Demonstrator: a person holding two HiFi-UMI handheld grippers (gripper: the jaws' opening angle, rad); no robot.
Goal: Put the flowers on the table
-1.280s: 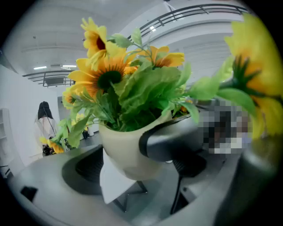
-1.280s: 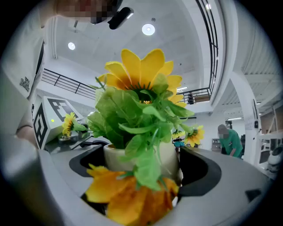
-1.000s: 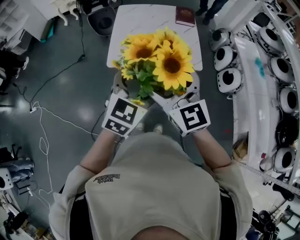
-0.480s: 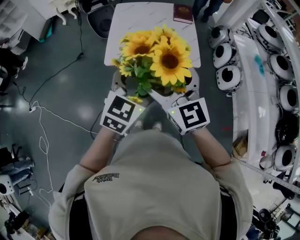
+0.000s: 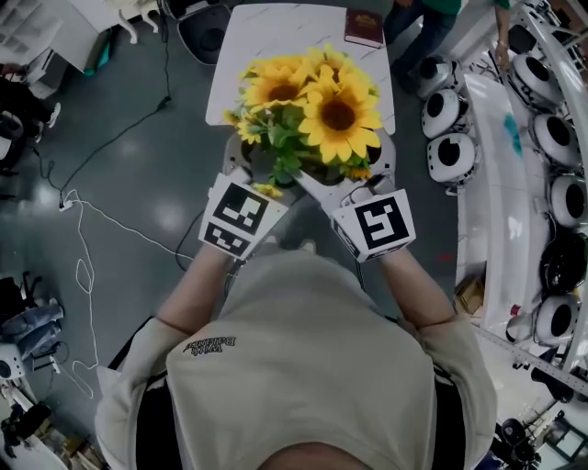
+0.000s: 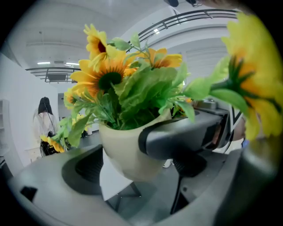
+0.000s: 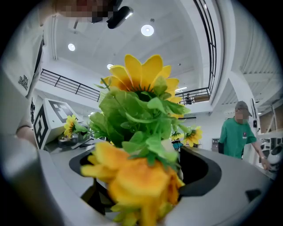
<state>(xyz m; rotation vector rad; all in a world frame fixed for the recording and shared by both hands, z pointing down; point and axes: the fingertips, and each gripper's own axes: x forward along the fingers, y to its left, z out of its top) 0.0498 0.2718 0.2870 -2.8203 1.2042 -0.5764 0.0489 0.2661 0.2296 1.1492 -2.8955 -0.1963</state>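
A bunch of yellow sunflowers with green leaves stands in a white pot. In the head view it is held in the air over the near edge of the white table. My left gripper grips the pot from the left, its jaws pressed against the pot's sides. My right gripper closes in from the right. In the right gripper view the blooms fill the space between the jaws and hide most of the pot.
A dark red book lies at the table's far right corner. White round machines line a bench to the right. Cables trail over the grey floor at left. A person in green stands beyond the table.
The pot and both grippers have edged slightly forward toward the table. A person in green has come into the head view at the top right.
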